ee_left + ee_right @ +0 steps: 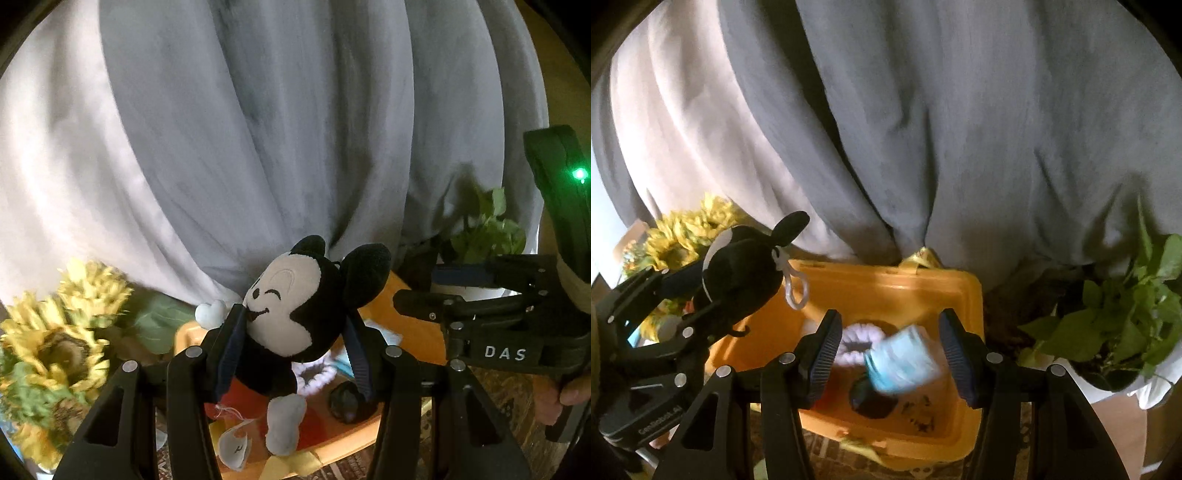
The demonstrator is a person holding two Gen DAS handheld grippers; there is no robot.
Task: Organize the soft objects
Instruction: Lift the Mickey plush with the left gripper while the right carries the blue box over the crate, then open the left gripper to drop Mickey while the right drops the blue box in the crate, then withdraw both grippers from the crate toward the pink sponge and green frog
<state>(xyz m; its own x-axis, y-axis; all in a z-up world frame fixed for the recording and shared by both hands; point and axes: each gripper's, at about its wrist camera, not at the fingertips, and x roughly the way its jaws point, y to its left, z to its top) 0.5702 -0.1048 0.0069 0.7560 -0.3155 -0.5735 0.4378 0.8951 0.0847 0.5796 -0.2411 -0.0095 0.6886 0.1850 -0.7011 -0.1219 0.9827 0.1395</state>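
The left gripper has its jaws closed on the mouse plush above the orange bin, where a blue soft item drops from the right gripper, whose jaws are wide open and empty, so the plush is left to place.

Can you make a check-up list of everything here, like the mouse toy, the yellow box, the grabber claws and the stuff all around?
Surface: dark patterned tabletop under the box.
Job's things: mouse plush, held above the yellow box; in the box lie a white fuzzy ring, a blurred light blue soft item and a dark lump.
Clutter: sunflowers to the left, potted green plant to the right.
Grippers: left gripper shut on the mouse plush; right gripper open over the box, holding nothing.
Cables: nothing seen.
Surroundings: grey curtain behind everything.
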